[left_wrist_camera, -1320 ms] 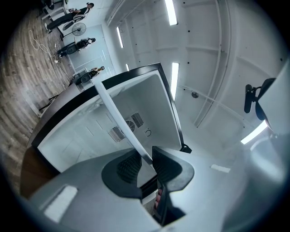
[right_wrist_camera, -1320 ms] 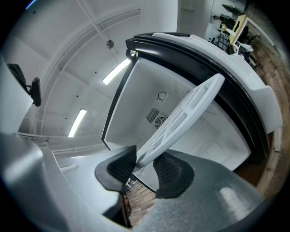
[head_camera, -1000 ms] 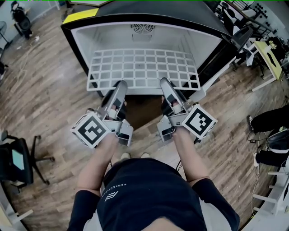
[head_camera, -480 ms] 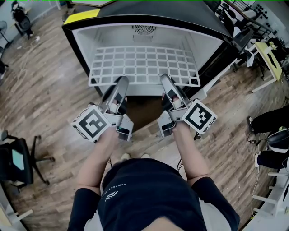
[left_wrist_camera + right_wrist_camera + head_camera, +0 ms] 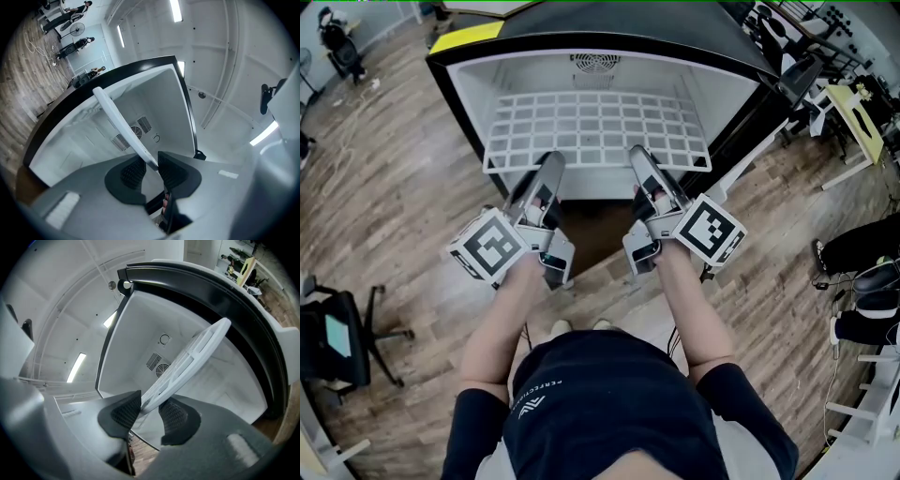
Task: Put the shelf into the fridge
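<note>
As left gripper (image 5: 550,164) and right gripper (image 5: 638,157) clamp it, shelf (image 5: 596,127) spans fridge (image 5: 609,26).

Shirt print (image 5: 528,392), perhaps "PERFECT MOMENT"

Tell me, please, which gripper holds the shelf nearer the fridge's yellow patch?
The left gripper; the right gripper holds the shelf at the opposite end.

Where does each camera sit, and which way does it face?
Head view: on the person's head, looking steeply down at the fridge and shelf; both forearms show.
Left gripper view: on the left gripper, looking along its jaws into the fridge; they hold the shelf.
Right gripper view: on the right gripper, likewise.
All share the shelf and fan vent.
</note>
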Demonstrator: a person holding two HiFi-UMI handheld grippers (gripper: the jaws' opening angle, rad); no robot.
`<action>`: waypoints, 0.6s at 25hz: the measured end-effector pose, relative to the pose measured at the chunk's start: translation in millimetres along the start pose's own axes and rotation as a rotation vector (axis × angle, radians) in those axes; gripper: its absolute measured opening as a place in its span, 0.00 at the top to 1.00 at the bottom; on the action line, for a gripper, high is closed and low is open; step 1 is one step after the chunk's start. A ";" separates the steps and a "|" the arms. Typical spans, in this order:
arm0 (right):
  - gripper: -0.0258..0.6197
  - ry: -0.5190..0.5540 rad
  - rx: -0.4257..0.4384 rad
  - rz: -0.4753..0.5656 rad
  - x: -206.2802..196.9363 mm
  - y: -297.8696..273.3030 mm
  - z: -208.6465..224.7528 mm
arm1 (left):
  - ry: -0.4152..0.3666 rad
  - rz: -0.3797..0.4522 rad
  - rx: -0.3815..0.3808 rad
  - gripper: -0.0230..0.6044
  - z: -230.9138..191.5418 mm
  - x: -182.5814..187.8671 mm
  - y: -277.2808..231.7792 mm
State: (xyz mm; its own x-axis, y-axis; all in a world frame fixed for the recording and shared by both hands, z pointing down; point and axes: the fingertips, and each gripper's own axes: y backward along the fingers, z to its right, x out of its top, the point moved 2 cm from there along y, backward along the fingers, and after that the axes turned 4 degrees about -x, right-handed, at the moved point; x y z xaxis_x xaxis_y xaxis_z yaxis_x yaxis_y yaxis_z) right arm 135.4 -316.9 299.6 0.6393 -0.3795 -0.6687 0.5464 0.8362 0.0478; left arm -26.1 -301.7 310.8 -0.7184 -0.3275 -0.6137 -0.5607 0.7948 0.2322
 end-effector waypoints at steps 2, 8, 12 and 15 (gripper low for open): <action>0.77 -0.001 -0.005 0.001 1.1 -2.5 0.8 | -0.006 -0.003 0.005 0.81 -1.6 1.5 -1.8; 0.77 -0.002 -0.013 0.007 4.3 -10.1 3.8 | -0.040 -0.012 0.017 0.80 -6.9 6.1 -7.8; 0.77 0.001 -0.007 0.005 3.8 -10.4 4.1 | -0.052 -0.013 0.004 0.80 -8.9 6.0 -7.1; 0.77 0.000 -0.001 -0.001 3.9 -10.2 3.8 | -0.058 -0.006 0.001 0.80 -8.4 6.5 -6.8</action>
State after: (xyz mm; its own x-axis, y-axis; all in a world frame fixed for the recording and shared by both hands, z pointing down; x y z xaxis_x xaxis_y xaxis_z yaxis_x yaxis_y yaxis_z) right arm 134.4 -328.4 299.3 0.6388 -0.3800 -0.6689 0.5460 0.8365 0.0462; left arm -30.4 -313.6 311.6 -0.6900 -0.3024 -0.6576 -0.5646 0.7934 0.2275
